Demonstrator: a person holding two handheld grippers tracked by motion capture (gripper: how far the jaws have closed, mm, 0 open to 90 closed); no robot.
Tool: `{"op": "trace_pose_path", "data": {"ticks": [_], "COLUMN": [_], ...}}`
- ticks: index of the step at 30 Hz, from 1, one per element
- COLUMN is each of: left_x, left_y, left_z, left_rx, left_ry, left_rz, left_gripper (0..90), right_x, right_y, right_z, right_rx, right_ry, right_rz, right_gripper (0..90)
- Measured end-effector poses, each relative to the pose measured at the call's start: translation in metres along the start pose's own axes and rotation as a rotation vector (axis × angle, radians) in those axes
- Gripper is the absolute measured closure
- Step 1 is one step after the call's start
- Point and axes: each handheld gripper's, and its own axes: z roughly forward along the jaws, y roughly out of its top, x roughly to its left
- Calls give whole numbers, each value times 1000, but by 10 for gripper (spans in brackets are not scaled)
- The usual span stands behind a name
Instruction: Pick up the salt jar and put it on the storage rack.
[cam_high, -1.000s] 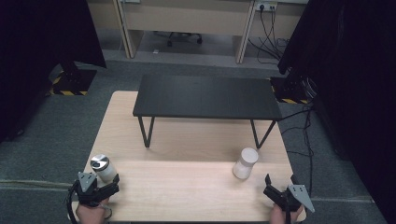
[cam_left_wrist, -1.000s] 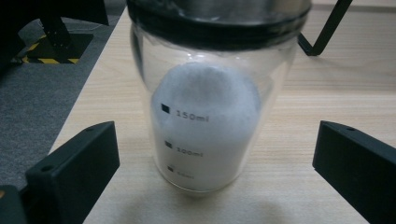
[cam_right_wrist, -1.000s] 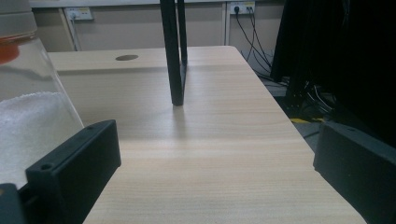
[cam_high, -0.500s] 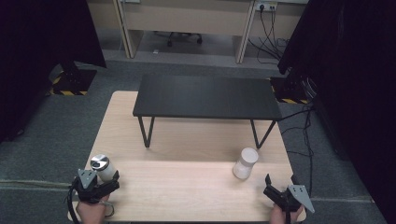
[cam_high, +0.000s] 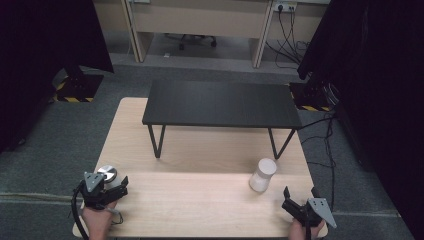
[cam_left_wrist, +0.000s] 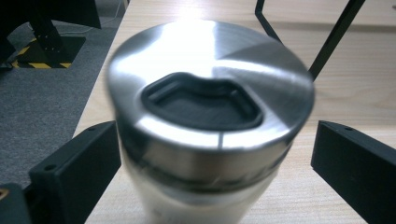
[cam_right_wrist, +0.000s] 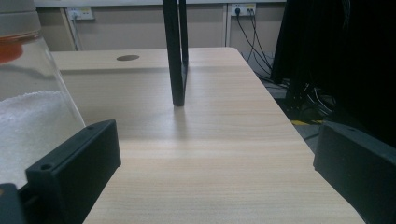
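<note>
The cup (cam_left_wrist: 205, 140) has a shiny silver lid with a black sunken part in the middle and a white body under it; it stands upright near the left front corner of the wooden table (cam_high: 200, 200); it sits between the two black jaws of the left gripper (cam_high: 107, 186), which stand wide apart, and I cannot tell if the left jaw touches it, while the right jaw is clear of it; the right gripper (cam_high: 300, 200) is spread wide too, over bare wood near the right front corner, holding nothing.

There is one cup, one jar (cam_high: 263, 175), two grippers and one small black table (cam_high: 220, 104) standing on the wooden one.

The cup looks blurry up close and its bottom is cut off; in the right gripper view the jar (cam_right_wrist: 32, 107) is cut off at the left edge, with white stuff inside and an orange band near the top.
</note>
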Motion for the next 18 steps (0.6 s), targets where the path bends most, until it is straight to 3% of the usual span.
{"op": "trace_pose_path", "data": {"ticks": [18], "left_x": [-4], "left_y": [1], "left_z": [-3], "left_rx": [12], "left_ry": [42], "left_rz": [2], "left_gripper": [145], "right_x": [1], "right_y": [3], "right_z": [2], "right_rx": [18], "right_ry": [4], "right_rz": [-16], "right_gripper": [8]}}
